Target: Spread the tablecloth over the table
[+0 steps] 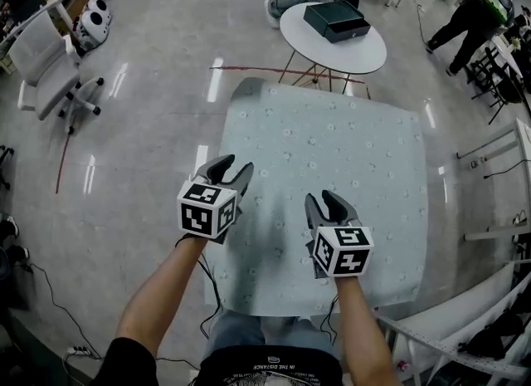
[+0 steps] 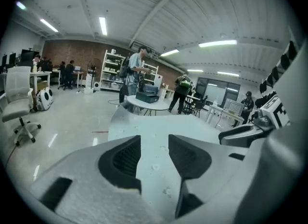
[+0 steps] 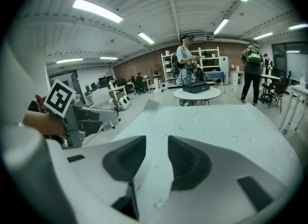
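A pale blue-green tablecloth (image 1: 332, 152) with small white flecks covers the whole square surface, lying mostly flat, its far left corner peaked up. Beyond that surface, on the glossy grey floor (image 1: 149, 127), a round white table (image 1: 292, 36) carries a black box (image 1: 336, 21).

One tablecloth (image 1: 332, 135); two grippers, the left gripper (image 1: 232, 165) and the right gripper (image 1: 323, 198); one round table (image 1: 365, 51); one black box (image 1: 336, 21); one white chair (image 1: 48, 69); seemingly two bystanders (image 1: 474, 12) nearby.
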